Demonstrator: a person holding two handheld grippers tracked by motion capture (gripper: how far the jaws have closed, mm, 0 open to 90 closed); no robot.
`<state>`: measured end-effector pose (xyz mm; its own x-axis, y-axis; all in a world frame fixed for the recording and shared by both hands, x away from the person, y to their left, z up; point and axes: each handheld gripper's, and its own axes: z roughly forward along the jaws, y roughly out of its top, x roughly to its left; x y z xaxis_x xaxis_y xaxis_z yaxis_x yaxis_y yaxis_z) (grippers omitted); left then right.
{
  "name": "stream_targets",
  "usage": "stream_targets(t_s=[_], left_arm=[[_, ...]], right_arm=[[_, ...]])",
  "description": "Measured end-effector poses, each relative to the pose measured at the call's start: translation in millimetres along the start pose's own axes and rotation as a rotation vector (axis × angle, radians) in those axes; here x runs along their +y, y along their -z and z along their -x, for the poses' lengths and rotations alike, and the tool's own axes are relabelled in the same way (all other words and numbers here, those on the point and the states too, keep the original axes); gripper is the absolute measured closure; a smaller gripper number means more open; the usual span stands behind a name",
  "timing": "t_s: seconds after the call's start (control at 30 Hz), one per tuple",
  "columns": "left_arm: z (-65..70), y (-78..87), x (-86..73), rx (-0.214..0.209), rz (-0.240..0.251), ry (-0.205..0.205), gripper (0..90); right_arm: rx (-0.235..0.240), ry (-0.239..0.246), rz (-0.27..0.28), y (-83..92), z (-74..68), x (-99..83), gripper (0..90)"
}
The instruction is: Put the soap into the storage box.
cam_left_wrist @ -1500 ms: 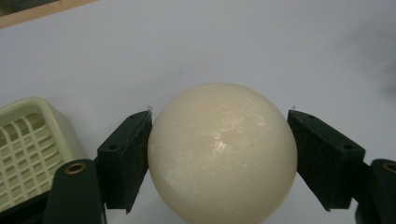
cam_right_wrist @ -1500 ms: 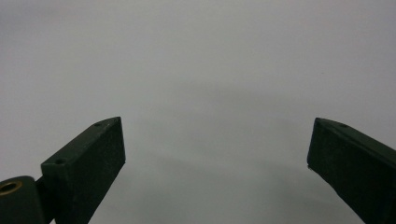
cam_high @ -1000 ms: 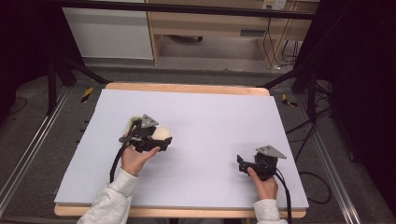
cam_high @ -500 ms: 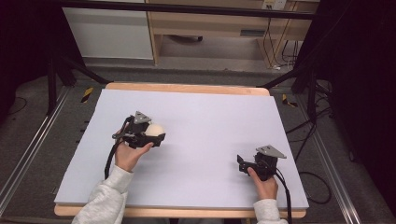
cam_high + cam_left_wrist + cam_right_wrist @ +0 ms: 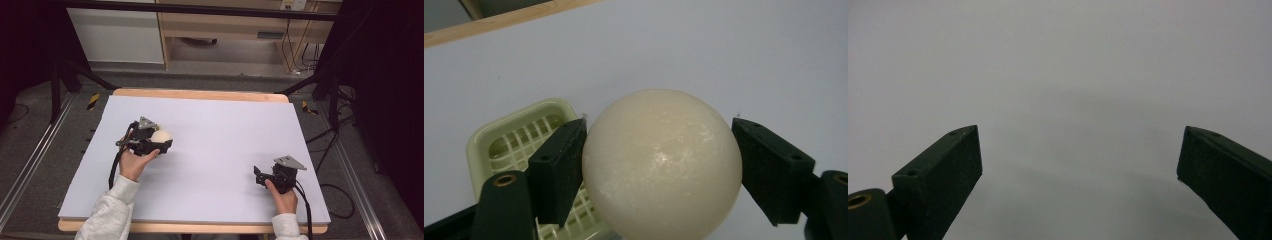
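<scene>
My left hand-held gripper (image 5: 659, 165) clamps the cream round ball (image 5: 662, 162); its view reveals a pale-green slotted plastic tray (image 5: 519, 145) lower left. My right hand-held gripper (image 5: 1080, 170) gapes open.

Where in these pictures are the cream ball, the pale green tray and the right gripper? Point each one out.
cream ball (image 5: 661, 165), left gripper view, middle of its rounded front.
pale green tray (image 5: 519, 130), left gripper view, its slotted floor near the rim.
right gripper (image 5: 1080, 175), right gripper view, midway between its open jaws.
</scene>
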<state>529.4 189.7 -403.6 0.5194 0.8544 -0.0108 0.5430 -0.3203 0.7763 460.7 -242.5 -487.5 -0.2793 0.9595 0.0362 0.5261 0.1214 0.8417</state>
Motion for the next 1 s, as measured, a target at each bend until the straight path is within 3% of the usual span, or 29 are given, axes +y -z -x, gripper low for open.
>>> stream_targets(t_s=[1.0], left_arm=[[-38.5,-11.7,-7.6,0.065,-0.042,0.064,24.4]], right_arm=[[-0.001,0.006,0.001,0.4,-0.8,-0.1,4.6]])
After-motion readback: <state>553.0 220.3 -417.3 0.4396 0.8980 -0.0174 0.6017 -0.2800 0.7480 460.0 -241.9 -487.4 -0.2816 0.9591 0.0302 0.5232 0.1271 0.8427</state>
